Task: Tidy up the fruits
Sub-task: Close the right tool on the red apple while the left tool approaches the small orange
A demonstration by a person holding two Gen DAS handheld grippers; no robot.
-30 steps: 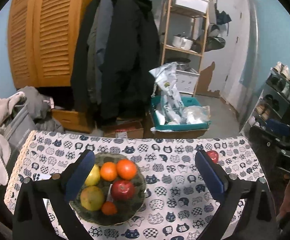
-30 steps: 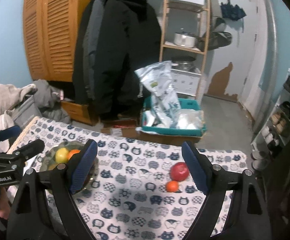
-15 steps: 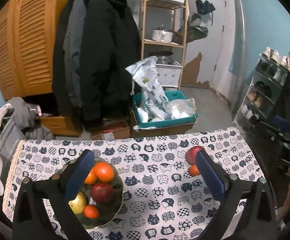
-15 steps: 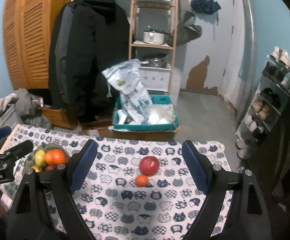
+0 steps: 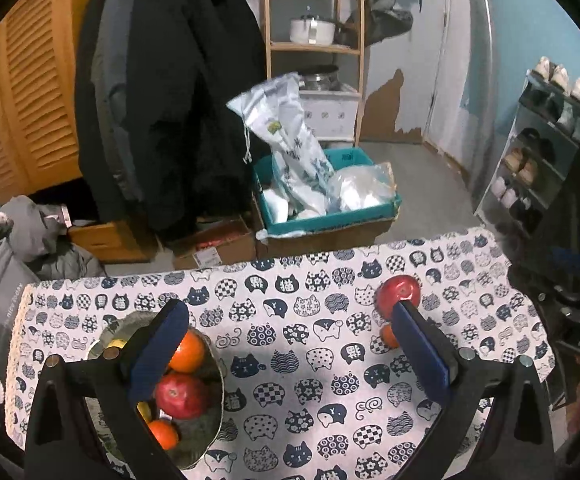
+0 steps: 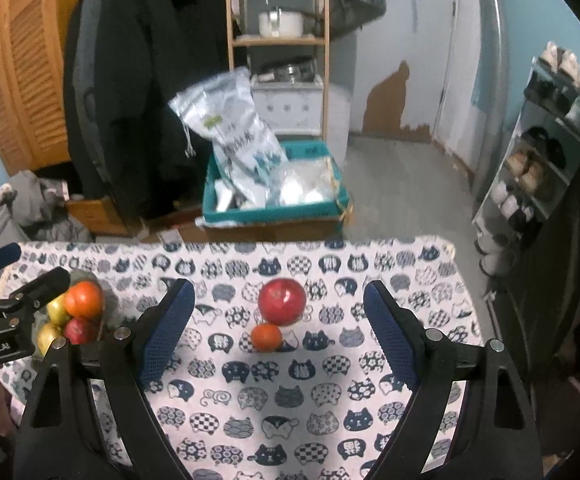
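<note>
Glossy round red apple touching small orange tangerine mid-frame on cat-print tablecloth; right gripper spread wide, empty; left gripper likewise released over metal fruit bowl, lower left.

- The left gripper hangs over the table, its blue-padded fingers spread wide with nothing between them.
- A cat-print cloth covers the table.
- A bowl sits near the table's left edge, partly behind the left finger; it holds an orange, a red apple, a small orange and some yellow fruit, mostly hidden.
- Toward the table's right edge a second red apple lies on the cloth with a small orange fruit just beside it; the right finger covers part of both.
- Past the far edge, a teal box of bags stands on the floor.
</note>
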